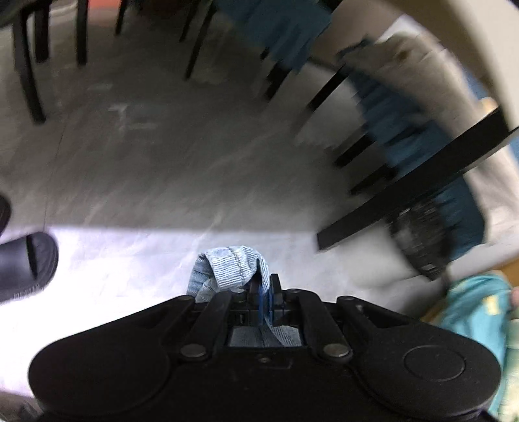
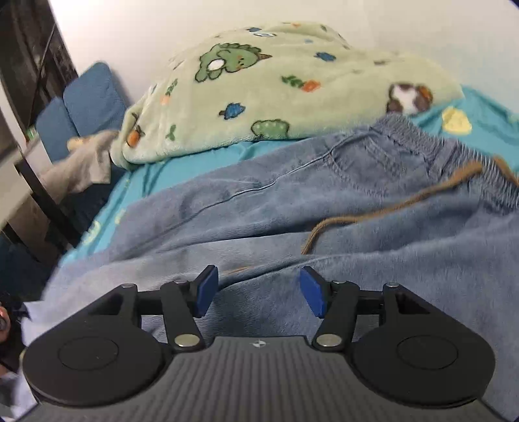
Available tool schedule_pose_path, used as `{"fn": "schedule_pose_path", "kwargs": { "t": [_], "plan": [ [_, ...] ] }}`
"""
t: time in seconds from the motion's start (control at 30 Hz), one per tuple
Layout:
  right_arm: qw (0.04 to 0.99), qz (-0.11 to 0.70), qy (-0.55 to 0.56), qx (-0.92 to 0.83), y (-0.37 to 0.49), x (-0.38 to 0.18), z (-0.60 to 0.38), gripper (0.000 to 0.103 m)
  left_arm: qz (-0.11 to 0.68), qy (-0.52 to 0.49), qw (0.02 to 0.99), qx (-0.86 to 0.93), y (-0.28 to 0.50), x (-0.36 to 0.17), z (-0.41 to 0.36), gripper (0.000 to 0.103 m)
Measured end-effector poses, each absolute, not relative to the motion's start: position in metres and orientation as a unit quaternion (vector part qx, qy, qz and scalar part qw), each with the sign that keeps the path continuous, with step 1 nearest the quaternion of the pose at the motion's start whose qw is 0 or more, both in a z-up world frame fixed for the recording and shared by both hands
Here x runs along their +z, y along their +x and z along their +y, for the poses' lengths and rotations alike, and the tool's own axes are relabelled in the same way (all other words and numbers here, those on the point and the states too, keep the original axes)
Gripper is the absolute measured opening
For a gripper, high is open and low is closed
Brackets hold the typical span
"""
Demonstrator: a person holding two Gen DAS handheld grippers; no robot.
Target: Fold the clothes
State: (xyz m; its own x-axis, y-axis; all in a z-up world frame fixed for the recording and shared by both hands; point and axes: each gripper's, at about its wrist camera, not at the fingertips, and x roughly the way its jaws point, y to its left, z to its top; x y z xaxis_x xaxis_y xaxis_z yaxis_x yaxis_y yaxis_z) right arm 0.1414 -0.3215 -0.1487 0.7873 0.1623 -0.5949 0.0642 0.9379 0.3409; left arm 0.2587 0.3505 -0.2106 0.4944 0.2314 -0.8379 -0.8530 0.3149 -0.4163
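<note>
The left gripper [image 1: 264, 292] has its jaws pinched on a fold of light denim [image 1: 227, 269], low centre above the floor [image 1: 146, 168]. The right gripper [image 2: 259, 292], jaws spread and empty, hovers over blue jeans [image 2: 292, 201] spread across the bed [image 2: 136, 181], filling mid-frame.

Pale grey smooth floor [image 1: 162, 155], bright light patch across its near part. Black chair legs [image 1: 29, 81] along the far edge. Bed with turquoise printed sheet [image 2: 480, 110]; plain white wall [image 2: 405, 26] behind, blue cushion [image 2: 90, 94] at its left corner.
</note>
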Motion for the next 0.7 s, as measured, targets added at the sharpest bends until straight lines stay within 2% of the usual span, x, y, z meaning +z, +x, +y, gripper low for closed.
{"fn": "schedule_pose_path", "kwargs": {
  "t": [0.13, 0.2, 0.23, 0.3, 0.47, 0.57, 0.7],
  "plan": [
    [0.936, 0.321, 0.145, 0.022, 0.146, -0.151, -0.315, 0.063, 0.376, -0.47, 0.725, 0.333, 0.265, -0.247, 0.34, 0.006],
    [0.937, 0.32, 0.139, 0.022, 0.147, -0.153, -0.315, 0.063, 0.393, -0.483, 0.719, 0.308, 0.264, -0.25, 0.338, 0.019],
    [0.937, 0.321, 0.139, 0.021, 0.148, -0.153, -0.315, 0.063, 0.399, -0.488, 0.719, 0.292, 0.262, -0.248, 0.337, 0.022],
    [0.937, 0.321, 0.139, 0.02, 0.149, -0.152, -0.314, 0.064, 0.405, -0.493, 0.726, 0.258, 0.257, -0.236, 0.334, 0.037],
    [0.939, 0.318, 0.129, 0.026, 0.146, -0.149, -0.311, 0.064, 0.39, -0.522, 0.73, 0.205, 0.223, -0.191, 0.317, 0.053],
    [0.94, 0.313, 0.132, 0.036, 0.14, -0.143, -0.309, 0.063, 0.37, -0.57, 0.709, 0.189, 0.192, -0.169, 0.299, 0.056],
    [0.946, 0.298, 0.116, 0.055, 0.128, -0.133, -0.303, 0.063, 0.382, -0.622, 0.658, 0.186, 0.149, -0.154, 0.277, 0.055]
  ]
}}
